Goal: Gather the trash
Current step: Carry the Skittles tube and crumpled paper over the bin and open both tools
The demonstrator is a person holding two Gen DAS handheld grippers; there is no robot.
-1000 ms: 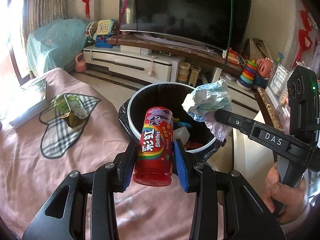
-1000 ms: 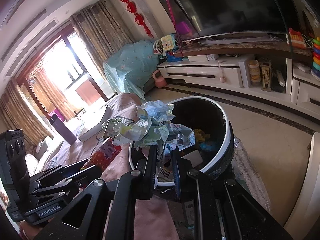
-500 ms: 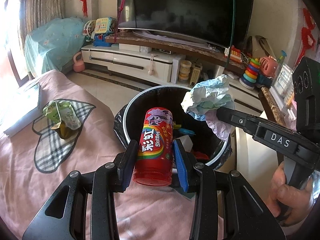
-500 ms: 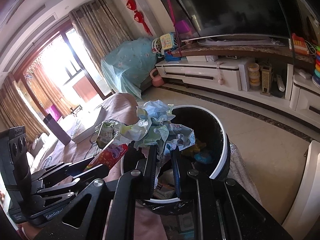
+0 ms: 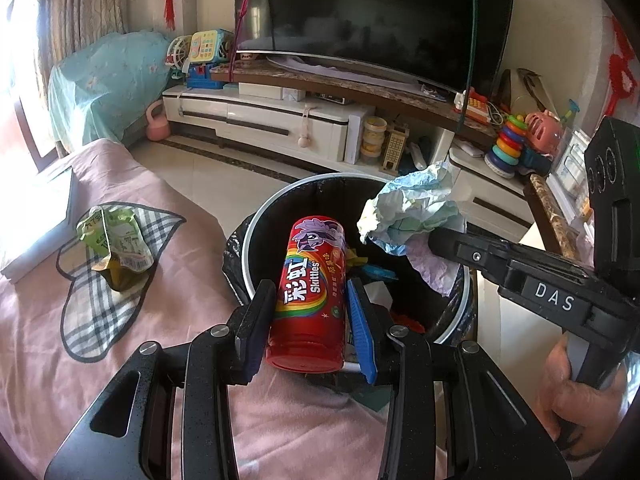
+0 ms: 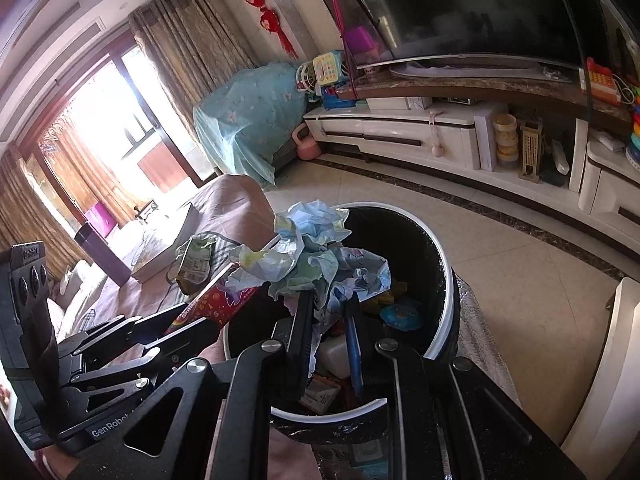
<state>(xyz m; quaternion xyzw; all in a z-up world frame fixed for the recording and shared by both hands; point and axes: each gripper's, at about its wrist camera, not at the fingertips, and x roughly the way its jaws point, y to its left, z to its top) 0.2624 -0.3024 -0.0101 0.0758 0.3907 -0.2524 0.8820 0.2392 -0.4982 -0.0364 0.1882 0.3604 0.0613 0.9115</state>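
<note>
Centre of the left wrist view: my left gripper [image 5: 310,320] is clamped on the red Skittles can [image 5: 310,292], which tilts over the near rim of the black-lined trash bin [image 5: 256,224]. Right of centre in the same view, my right gripper [image 6: 328,320] pinches a crumpled paper wad [image 5: 412,212] above the bin's open mouth. At middle left, a green snack wrapper [image 5: 116,244] lies on the plaid heart patch [image 5: 92,320] of the pink cloth [image 5: 48,360].
</note>
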